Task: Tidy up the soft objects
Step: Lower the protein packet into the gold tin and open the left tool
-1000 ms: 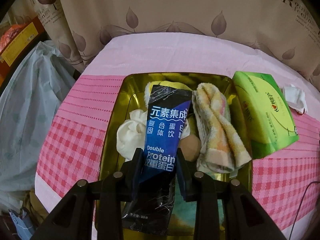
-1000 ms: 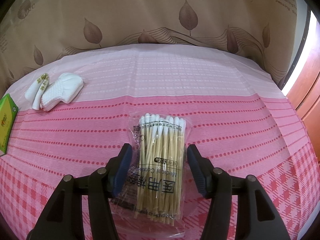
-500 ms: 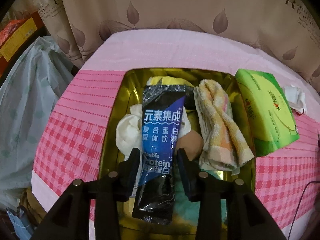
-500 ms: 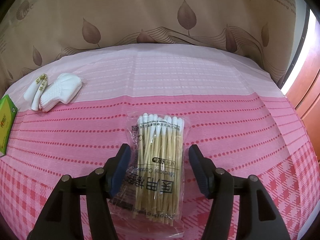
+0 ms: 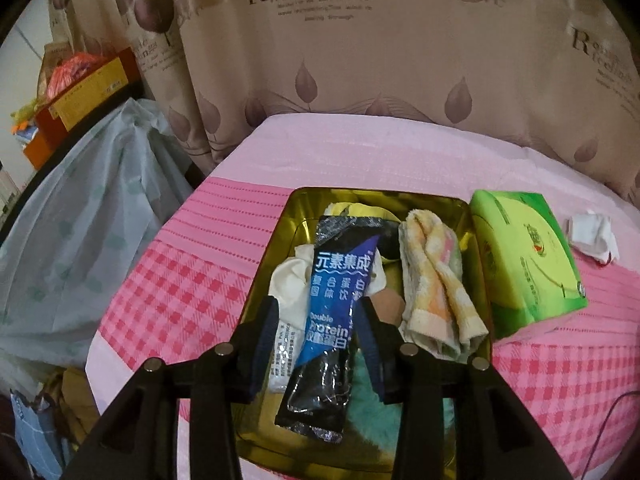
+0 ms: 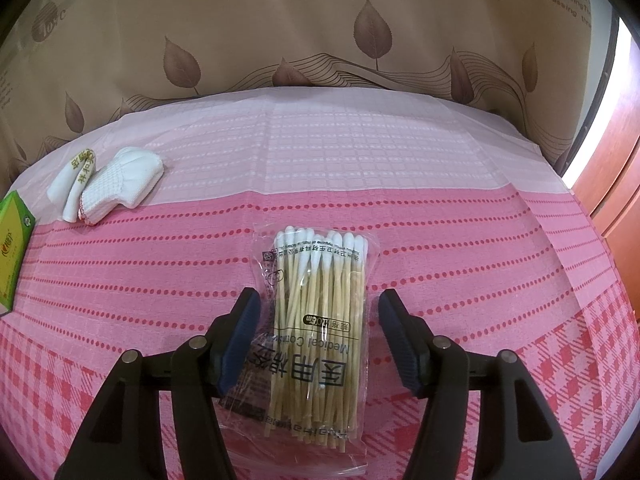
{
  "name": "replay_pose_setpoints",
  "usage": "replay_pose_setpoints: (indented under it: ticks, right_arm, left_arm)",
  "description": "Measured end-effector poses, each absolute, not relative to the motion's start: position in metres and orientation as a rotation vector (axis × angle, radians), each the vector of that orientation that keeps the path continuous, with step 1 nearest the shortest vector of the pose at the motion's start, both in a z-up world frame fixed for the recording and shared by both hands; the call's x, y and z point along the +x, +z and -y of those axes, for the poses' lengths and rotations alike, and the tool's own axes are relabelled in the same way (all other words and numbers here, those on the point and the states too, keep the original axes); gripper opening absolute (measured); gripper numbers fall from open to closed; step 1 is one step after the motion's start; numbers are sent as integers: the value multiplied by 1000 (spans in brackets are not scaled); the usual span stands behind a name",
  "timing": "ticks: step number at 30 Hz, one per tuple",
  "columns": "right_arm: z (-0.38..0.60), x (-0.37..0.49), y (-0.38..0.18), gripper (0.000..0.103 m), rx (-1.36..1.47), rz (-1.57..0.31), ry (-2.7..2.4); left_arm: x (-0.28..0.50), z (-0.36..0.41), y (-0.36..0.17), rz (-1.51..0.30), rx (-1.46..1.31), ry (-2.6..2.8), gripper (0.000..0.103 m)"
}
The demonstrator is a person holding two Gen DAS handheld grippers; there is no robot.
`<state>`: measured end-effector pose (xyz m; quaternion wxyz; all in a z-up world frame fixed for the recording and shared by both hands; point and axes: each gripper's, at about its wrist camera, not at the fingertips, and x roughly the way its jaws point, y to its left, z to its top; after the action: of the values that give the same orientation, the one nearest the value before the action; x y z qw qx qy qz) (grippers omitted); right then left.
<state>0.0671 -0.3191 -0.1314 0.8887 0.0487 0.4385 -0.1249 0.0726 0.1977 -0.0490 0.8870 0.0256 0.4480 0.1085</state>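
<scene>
1. Left wrist view: blue protein sachet (image 5: 334, 300) lying lengthwise in the gold tray (image 5: 262, 276), atop a white cloth (image 5: 290, 280) and beside a rolled yellow towel (image 5: 436, 284); green tissue pack (image 5: 528, 264) just outside the tray on the pink counter (image 5: 192, 264).
2. Sachet probably light, limp and slick-filmed; best pinched across its narrow middle, though already resting in place.
3. Left hand-held gripper (image 5: 318, 324) with jaws opening, straddling the sachet; right pad looks close to the film, left pad clear, no squeeze visible.
4. Right wrist view: cotton swab bag (image 6: 316, 320) flat on the counter, folded white gloves (image 6: 108, 188) well apart at far left.
5. Bag likely light, crinkly, stiffened by its sticks; best gripped across the bundle's width.
6. Right hand-held gripper (image 6: 318, 320) moderately wide, pads flanking the bag with gaps either side, holding nothing.
</scene>
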Motion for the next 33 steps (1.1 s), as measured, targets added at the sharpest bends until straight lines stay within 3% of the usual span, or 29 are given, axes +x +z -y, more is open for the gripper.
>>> replay_pose_setpoints:
  ticks: [14, 18, 21, 33]
  right_arm:
    - [318, 66, -129, 58, 116, -911, -289]
    - [310, 65, -127, 41, 90, -905, -279]
    - [304, 65, -126, 35, 70, -903, -276]
    - [290, 61, -123, 30, 90, -901, -280]
  left_arm:
    - [67, -202, -63, -919, 128, 282, 41]
    - [68, -208, -63, -920, 104, 283, 41]
    - [69, -208, -64, -922, 108, 287, 41]
    - [68, -213, -66, -926, 94, 299, 41]
